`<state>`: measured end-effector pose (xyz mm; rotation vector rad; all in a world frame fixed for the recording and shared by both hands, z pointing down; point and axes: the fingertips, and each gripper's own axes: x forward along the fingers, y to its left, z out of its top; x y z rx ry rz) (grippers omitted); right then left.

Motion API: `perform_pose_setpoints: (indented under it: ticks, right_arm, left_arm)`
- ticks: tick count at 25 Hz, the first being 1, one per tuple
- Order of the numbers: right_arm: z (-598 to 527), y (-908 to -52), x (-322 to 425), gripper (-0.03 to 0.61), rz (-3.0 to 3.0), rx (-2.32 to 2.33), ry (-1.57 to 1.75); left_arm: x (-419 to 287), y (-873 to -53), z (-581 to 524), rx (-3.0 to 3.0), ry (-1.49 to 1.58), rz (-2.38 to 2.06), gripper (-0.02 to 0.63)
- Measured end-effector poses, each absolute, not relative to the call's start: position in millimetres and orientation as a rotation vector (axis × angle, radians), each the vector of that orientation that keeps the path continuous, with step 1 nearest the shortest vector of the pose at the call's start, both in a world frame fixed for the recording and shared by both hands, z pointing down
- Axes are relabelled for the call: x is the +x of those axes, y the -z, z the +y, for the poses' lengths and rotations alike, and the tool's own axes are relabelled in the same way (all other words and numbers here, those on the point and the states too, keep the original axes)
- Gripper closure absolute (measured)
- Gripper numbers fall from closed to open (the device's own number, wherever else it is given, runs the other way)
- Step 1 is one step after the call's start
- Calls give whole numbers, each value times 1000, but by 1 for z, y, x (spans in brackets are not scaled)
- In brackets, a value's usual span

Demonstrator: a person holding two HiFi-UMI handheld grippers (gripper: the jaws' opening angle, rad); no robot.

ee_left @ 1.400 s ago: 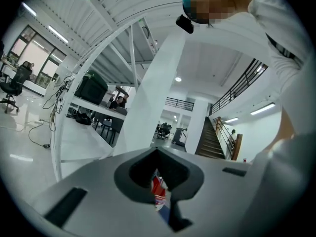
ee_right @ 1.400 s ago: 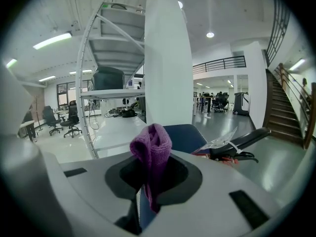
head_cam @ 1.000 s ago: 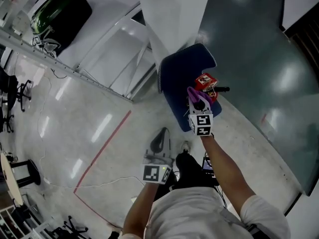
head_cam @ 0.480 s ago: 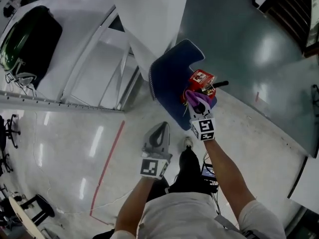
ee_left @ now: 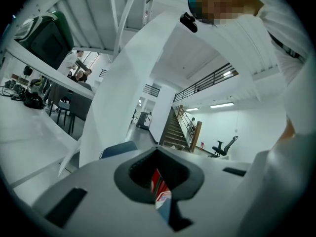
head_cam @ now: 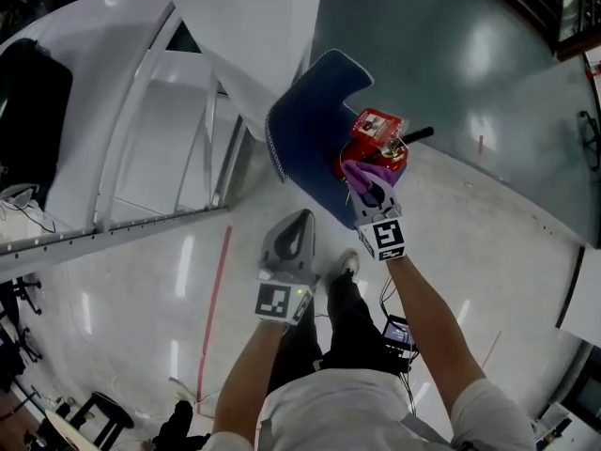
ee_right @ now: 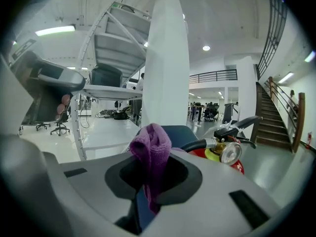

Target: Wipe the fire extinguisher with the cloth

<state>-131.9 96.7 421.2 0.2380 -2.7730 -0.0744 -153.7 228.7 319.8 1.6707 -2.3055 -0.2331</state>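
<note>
Fingers of the right gripper are pinched on the purple cloth. In the last second the person has turned a little, but the cloth has stayed right by the fire extinguisher on the blue seat, so wiping looks ready to start. Its top sits just past the fingers, a bit to the right; whether they touch is hard to tell. Low down, the left gripper has its fingers together, holding nothing.
</note>
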Motion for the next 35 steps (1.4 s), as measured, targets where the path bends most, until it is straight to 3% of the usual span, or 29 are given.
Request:
perform_pose_setpoints:
  ticks: [14,35]
  right_arm:
    - [105,-426,-130,523,-2877,265,106]
    - [109,-524,-116,523,-2807,335,17]
  left_arm:
    - [-164,-356,213,1772,217,-2226,607]
    - [-166,-414,202,1814,225,-2130,607]
